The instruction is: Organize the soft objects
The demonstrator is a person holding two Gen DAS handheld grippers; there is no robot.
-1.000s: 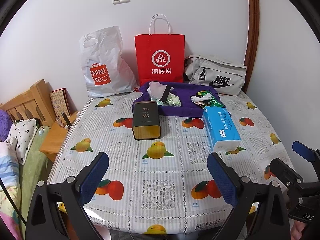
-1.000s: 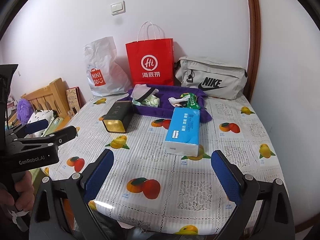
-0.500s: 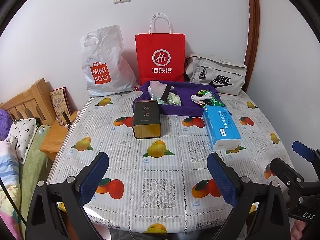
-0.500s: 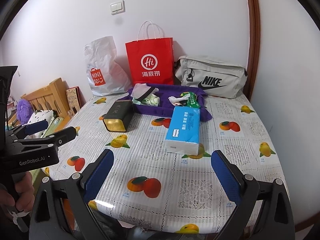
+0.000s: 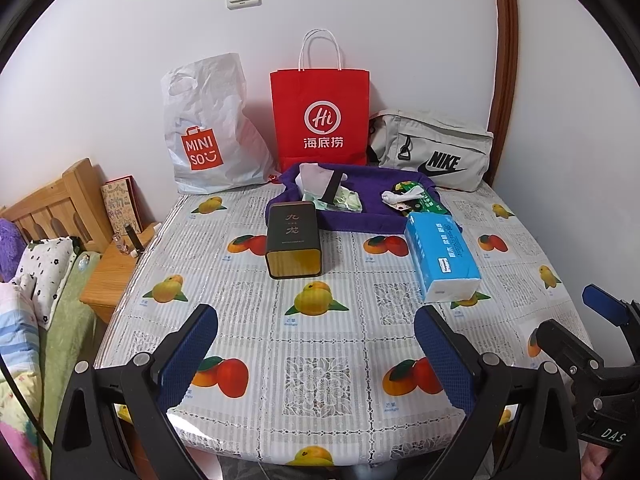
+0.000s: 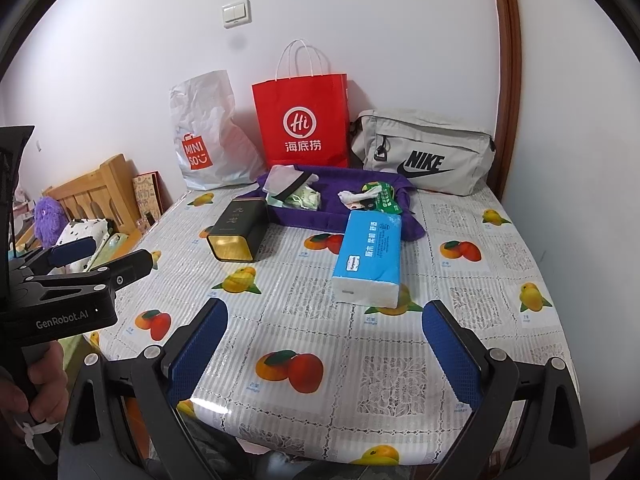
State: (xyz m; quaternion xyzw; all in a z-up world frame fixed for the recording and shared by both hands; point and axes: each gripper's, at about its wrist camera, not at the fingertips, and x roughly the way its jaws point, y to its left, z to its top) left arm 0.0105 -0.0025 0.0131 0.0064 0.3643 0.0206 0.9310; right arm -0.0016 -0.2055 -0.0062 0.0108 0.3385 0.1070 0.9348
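Note:
A blue tissue pack [image 5: 440, 258] [image 6: 370, 258] lies on the fruit-print tablecloth. Behind it a purple cloth [image 5: 376, 192] [image 6: 344, 184] holds a white fabric piece [image 5: 316, 178], a pale green item [image 5: 348, 202], a white soft item [image 5: 400, 196] and a green packet [image 5: 426, 200]. A dark tin [image 5: 294, 240] [image 6: 238, 230] lies left of the tissue pack. My left gripper [image 5: 316, 354] is open and empty above the table's near edge. My right gripper [image 6: 324, 350] is open and empty, near the front edge too.
A white Miniso bag [image 5: 208, 128], a red paper bag [image 5: 320, 116] and a grey Nike bag [image 5: 432, 152] stand against the back wall. A wooden headboard [image 5: 52, 204], a nightstand and bedding lie to the left of the table.
Both views have shifted slightly toward the table; the objects have not moved and both grippers stay open.

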